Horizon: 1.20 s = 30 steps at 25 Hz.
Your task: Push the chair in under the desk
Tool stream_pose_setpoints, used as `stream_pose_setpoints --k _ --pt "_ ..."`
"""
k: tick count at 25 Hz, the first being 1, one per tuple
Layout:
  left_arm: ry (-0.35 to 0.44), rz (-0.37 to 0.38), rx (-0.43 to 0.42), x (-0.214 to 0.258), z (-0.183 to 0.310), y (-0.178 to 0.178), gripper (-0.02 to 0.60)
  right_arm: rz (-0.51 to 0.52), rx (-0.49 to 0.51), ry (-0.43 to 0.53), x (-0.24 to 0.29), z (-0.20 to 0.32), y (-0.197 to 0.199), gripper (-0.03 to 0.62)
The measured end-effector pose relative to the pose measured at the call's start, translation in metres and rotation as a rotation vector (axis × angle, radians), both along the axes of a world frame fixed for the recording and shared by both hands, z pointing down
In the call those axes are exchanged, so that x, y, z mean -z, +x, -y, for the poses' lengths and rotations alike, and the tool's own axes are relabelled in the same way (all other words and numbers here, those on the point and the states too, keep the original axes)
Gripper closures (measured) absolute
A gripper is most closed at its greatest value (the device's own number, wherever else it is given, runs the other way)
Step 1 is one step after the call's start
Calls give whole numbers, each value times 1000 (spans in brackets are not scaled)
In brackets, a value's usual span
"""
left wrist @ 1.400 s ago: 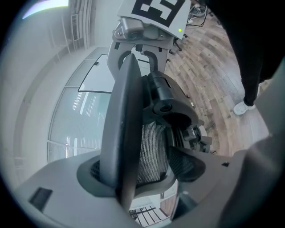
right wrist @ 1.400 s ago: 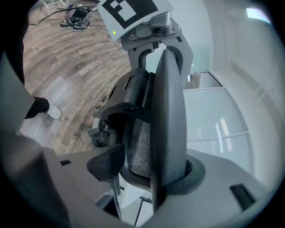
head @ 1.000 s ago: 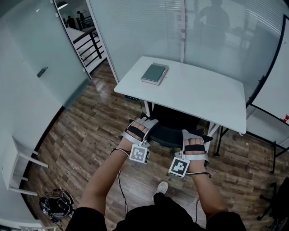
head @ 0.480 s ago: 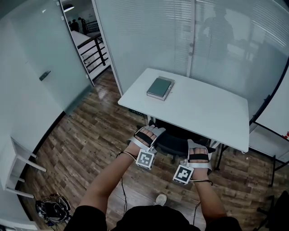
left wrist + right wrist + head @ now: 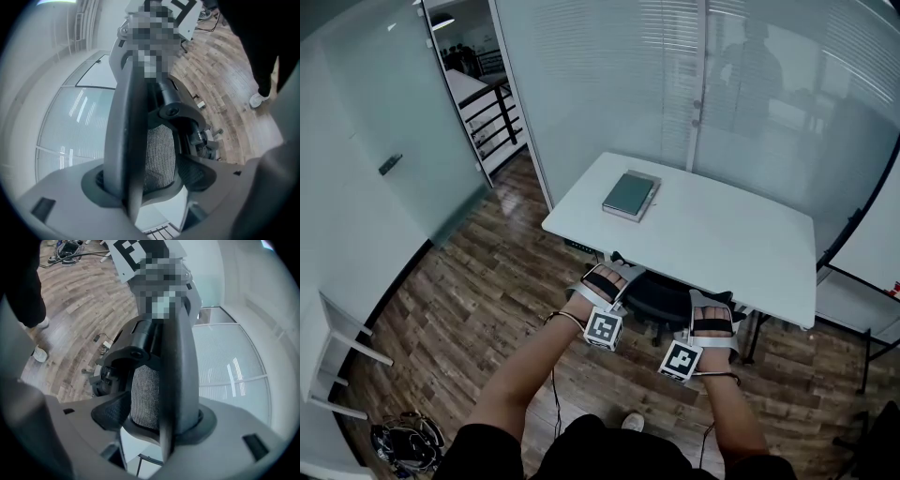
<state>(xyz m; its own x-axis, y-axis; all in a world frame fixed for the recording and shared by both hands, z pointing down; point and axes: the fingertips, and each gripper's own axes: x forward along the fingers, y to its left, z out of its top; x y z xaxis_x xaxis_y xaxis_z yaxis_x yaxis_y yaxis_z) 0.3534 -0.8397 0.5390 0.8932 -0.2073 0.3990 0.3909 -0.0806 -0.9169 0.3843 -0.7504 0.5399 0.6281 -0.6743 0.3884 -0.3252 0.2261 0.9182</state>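
The black mesh office chair stands at the near edge of the white desk, with most of its seat hidden beneath the top. Both hands hold the top of its backrest. My left gripper is shut on the backrest's left rim, and my right gripper is shut on the right rim. In the left gripper view the dark back frame runs straight between the jaws of the left gripper, mesh beside it. The right gripper view shows the same frame clamped in the right gripper.
A green book lies on the desk's far left corner. Frosted glass walls stand behind the desk, with a glass door at left. A white shelf and a cable bundle sit at lower left, and a black stand at right.
The chair has rolled forward under the desk, so less of its seat shows. Both grippers have moved forward with the backrest, still clamped on it.
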Motion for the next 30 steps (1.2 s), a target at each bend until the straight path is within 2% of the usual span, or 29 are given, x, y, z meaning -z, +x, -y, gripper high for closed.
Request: stream_pose_setpoints --k 5,10,21,26,28,30 --pt "-25 -42 -29 7 5 16 212 1 -10 15 7 7 13 307" --pt "-42 -47 -40 9 1 28 218 11 -10 18 6 5 26 310" --pt "-40 -41 -37 4 2 19 217 -3 -5 -28 -2 3 20 251" --pt "-38 -44 -37 5 0 16 209 -28 -15 -87 -15 -3 25 234" --pt "-49 -44 -46 4 -2 12 202 3 -33 -87 -17 -6 24 213" --pt "-82 -42 -53 3 -4 8 192 86 -51 -35 -10 -5 15 207"
